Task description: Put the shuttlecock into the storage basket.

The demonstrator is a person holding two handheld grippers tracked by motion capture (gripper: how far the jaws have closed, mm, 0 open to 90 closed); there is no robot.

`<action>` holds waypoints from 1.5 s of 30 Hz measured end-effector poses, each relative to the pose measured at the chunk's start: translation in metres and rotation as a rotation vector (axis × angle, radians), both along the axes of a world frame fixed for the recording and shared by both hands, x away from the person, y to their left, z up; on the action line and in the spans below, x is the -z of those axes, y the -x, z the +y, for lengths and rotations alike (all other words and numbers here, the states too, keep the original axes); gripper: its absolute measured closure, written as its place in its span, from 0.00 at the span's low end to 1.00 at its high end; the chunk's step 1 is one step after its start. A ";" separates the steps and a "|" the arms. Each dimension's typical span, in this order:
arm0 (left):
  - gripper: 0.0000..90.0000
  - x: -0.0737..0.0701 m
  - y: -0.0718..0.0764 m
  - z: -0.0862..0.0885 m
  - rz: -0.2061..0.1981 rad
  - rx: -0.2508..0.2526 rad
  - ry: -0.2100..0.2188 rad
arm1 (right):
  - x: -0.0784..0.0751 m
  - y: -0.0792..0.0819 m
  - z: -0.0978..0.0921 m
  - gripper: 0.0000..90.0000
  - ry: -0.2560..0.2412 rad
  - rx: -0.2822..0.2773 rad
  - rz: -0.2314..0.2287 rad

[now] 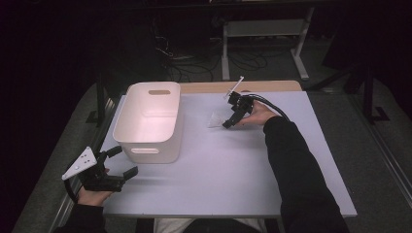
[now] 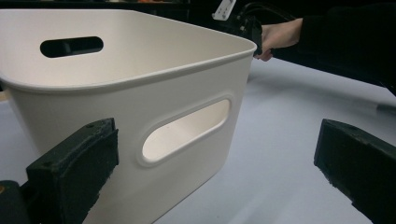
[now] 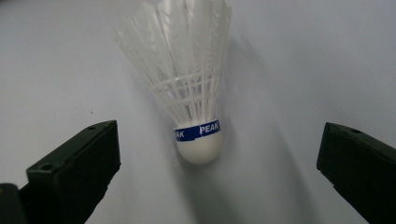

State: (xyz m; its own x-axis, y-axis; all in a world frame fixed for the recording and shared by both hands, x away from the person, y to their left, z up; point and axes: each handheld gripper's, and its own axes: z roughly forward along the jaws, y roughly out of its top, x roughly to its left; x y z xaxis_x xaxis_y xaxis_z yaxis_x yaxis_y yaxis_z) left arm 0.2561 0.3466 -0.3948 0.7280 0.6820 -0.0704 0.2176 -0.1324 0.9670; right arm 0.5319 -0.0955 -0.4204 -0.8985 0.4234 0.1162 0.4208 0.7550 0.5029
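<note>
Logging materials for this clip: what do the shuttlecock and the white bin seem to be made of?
Shuttlecock: white, slightly translucent vanes that look like real feathers, possibly synthetic; smooth white rounded base, material unclear, with a blue band. Bin: smooth matte white moulded plastic, judging by its rounded rim and cut-out handles.

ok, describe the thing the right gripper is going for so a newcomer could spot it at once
Start at the white bin on the left of the grey table. Just to its right, in front of the right gripper, whose fingers stand open either side, lies a shuttlecock. It is the only small item there: white feathers, rounded white cork, blue band reading PEAK.
</note>
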 end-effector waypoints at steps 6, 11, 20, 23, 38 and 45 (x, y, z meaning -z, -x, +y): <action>0.00 0.000 0.000 0.000 0.001 0.000 -0.001 | 0.001 0.001 0.002 0.19 0.006 -0.058 0.006; 0.00 0.000 0.001 0.000 0.001 -0.001 0.000 | 0.000 0.002 0.002 0.29 0.019 -0.082 -0.002; 0.00 0.000 0.001 0.000 0.001 0.000 -0.004 | 0.003 0.006 0.005 0.51 0.072 -0.133 -0.031; 0.00 0.000 0.000 0.000 0.004 0.001 -0.006 | 0.004 0.006 0.007 0.55 0.073 -0.140 -0.033; 0.00 0.000 0.001 0.000 0.005 -0.003 -0.008 | 0.004 0.008 0.012 0.71 0.083 -0.153 -0.059; 0.00 0.000 0.001 0.000 0.004 -0.002 -0.008 | -0.007 0.009 0.010 0.71 0.042 -0.134 -0.063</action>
